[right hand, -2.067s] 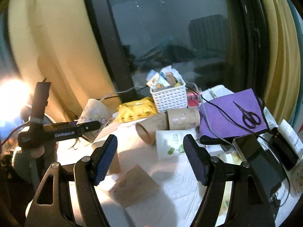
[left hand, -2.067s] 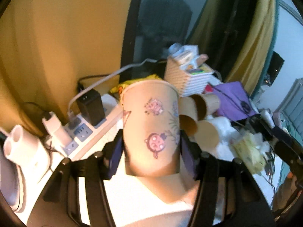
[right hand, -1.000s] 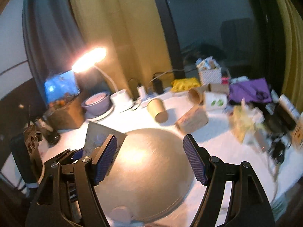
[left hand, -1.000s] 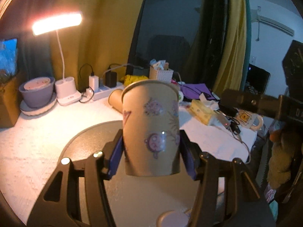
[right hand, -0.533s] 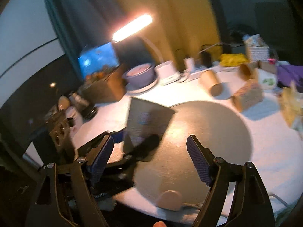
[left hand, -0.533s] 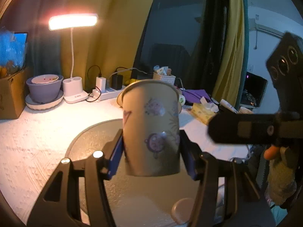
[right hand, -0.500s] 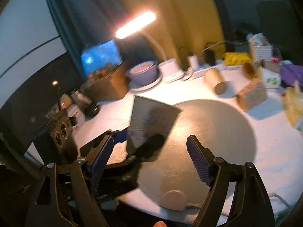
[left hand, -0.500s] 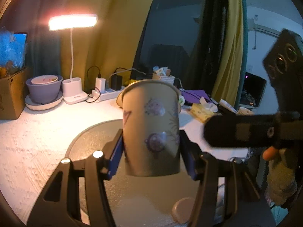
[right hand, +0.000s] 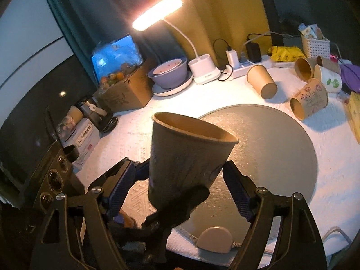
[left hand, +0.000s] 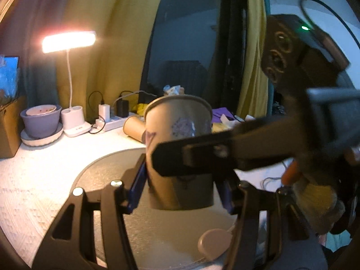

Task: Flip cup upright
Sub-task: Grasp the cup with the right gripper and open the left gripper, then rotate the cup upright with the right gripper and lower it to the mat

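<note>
A brown paper cup [left hand: 177, 130] with small printed figures is clamped between the blue pads of my left gripper [left hand: 182, 186], mouth up, above a round grey mat [left hand: 105, 175]. In the right wrist view the same cup [right hand: 186, 153] stands between the open fingers of my right gripper [right hand: 180, 191], with a gap on each side. My right gripper's finger [left hand: 225, 153] crosses in front of the cup in the left wrist view.
Several paper cups [right hand: 262, 81] lie on their sides on the white cloth past the grey mat [right hand: 270, 139]. A lit desk lamp [right hand: 157, 13], a purple bowl [right hand: 168, 70], a power strip [right hand: 245, 66], a white basket [right hand: 315, 42] and a cardboard box [right hand: 123, 90] line the back. A beige disc [right hand: 214, 236] lies at the mat's near edge.
My right gripper has swung in around the cup held by my left gripper, its finger now crossing the left wrist view. The cup stays clamped, mouth up.
</note>
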The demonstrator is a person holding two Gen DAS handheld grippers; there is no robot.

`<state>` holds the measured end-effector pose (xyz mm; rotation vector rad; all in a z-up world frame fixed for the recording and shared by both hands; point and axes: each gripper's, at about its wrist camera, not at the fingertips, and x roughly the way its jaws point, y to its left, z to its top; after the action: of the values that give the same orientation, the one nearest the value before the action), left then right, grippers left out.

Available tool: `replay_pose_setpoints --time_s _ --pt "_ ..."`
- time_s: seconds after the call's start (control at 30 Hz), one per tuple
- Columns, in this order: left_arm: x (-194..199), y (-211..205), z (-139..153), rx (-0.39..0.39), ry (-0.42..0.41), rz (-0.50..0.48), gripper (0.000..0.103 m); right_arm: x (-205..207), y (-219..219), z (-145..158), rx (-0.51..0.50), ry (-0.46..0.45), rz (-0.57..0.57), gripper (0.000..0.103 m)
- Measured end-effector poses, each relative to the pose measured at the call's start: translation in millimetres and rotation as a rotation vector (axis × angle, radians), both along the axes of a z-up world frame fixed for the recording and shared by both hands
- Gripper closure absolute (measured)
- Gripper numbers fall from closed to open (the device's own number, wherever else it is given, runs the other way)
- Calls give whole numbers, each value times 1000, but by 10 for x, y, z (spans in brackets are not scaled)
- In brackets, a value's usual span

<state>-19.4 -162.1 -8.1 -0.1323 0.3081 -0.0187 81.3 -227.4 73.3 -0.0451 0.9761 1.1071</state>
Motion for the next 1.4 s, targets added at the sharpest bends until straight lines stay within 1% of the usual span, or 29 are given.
replay_pose_setpoints --time_s 0.07,0.13,0.2,0.4,0.53,0.57,0.63,0.8,0.93,1.0,1.03,1.1,1.17,1.27,1.4 --pt "-5 -47 0 22 -4 -2 46 23 -13 -2 1 2 -7 21" --pt "-11 -53 -4 24 -4 -2 46 45 -32 -12 -2 3 -17 28" --pt "-9 -37 -6 19 -1 -5 46 63 -46 -26 -1 6 -20 31" --pt "7 16 -14 19 3 -2 45 57 -19 -43 8 4 -13 33" --pt "4 45 -18 6 13 0 38 61 5 -48 9 -9 -10 33" --pt "11 52 -20 1 17 -2 29 62 3 -45 4 -25 -20 33" --pt "35 49 -35 2 30 -10 20 77 -14 -31 4 -57 -39 33" --pt "92 21 -115 18 76 -11 19 201 -65 -41 11 -124 -104 33" --pt "93 74 -155 22 100 12 19 288 -74 -3 6 -224 -161 33" --pt "98 148 -173 12 112 28 19 300 -65 23 -8 -292 -189 33" --pt "95 197 -180 4 117 41 19 280 -46 44 -30 -367 -211 33" --pt "93 301 -179 -17 122 64 19 260 -20 48 -52 -459 -234 33" --pt "80 406 -170 -39 120 91 19 276 -2 11 -59 -504 -249 33" --pt "124 614 -164 -76 116 144 19 350 37 -119 -84 -516 -265 33" --pt "166 774 -196 -117 134 175 19 423 128 -335 -123 -511 -268 33"
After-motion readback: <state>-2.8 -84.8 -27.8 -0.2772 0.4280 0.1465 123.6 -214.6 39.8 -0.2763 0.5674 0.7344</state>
